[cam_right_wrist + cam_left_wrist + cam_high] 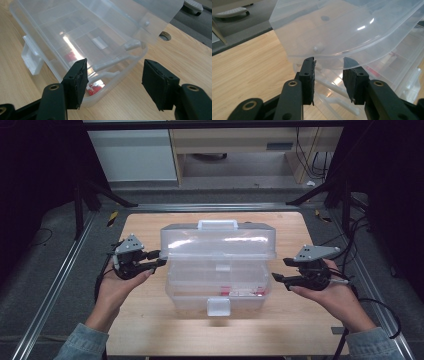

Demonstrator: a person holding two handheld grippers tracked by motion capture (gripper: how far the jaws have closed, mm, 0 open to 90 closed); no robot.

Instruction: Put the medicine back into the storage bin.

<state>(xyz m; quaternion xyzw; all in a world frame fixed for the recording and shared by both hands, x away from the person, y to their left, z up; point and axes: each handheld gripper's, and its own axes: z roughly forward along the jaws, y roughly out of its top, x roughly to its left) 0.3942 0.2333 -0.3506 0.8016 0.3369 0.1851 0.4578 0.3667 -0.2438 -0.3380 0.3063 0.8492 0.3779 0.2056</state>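
Note:
A clear plastic toolbox [217, 290] stands in the middle of the wooden table [150, 330], its front latch [219, 306] towards me. Its lid [217, 240] is raised partway, handle [217, 224] on top. Small red items [240, 292] lie inside the base. My left gripper [159, 257] is at the lid's left end; in the left gripper view the lid's lower rim [329, 56] crosses the gap of the left gripper [329, 67], whose jaws stand apart. My right gripper [280, 270] is open beside the box's right end. The right gripper [115, 63] has nothing between its pads.
Metal rails [60, 280] run along both sides of the table. A pale cabinet [132, 155] and a desk stand beyond the far edge. Cables hang at the right [350, 235]. A round hole [165, 36] sits in the tabletop near the box.

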